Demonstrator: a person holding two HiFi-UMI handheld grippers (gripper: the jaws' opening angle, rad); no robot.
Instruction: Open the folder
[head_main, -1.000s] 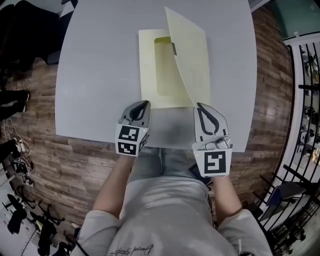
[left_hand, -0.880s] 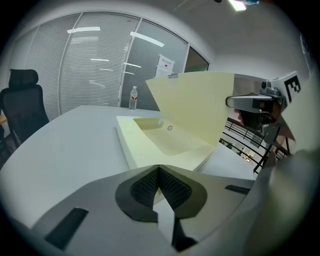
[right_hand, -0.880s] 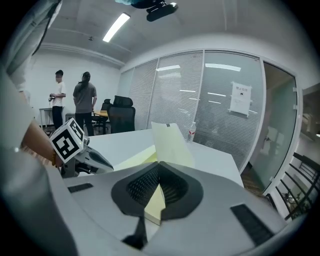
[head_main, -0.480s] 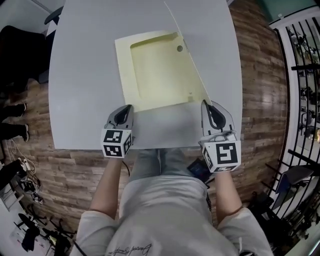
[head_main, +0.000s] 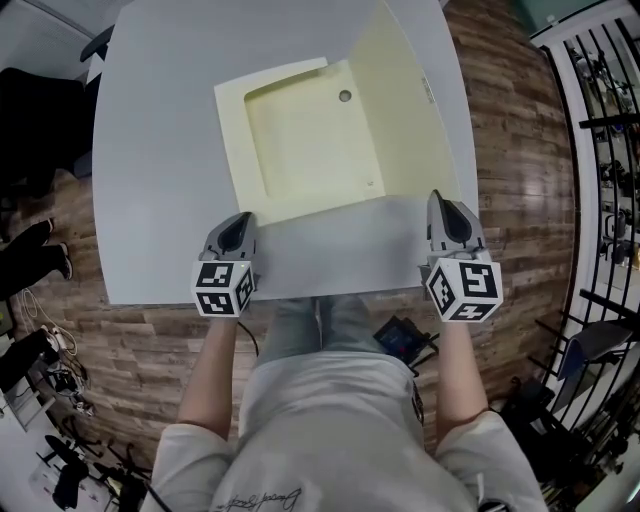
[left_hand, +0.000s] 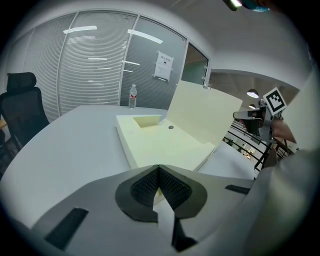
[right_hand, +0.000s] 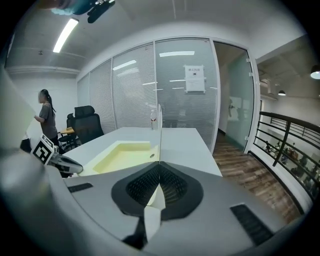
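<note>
Head view: open folder (head_main: 290, 150), perhaps one snap (head_main: 345, 96) inside.

Head view cuts the table (head_main: 160, 150) off at the top edge. In my right gripper view the raised cover (right_hand: 159, 135) is just 1 thin edge-on line, face hidden. My left gripper (left_hand: 159, 172) covers the near edge of the folder (left_hand: 160, 145). Wall notice (right_hand: 194, 79): too small to read.

We move our right gripper (head_main: 445, 204) out to the right, and the cover (head_main: 402, 100) pinched in it goes along. Before, the cover leans over the folder (head_main: 296, 140); now it tips far right, and more of the inside shows.
</note>
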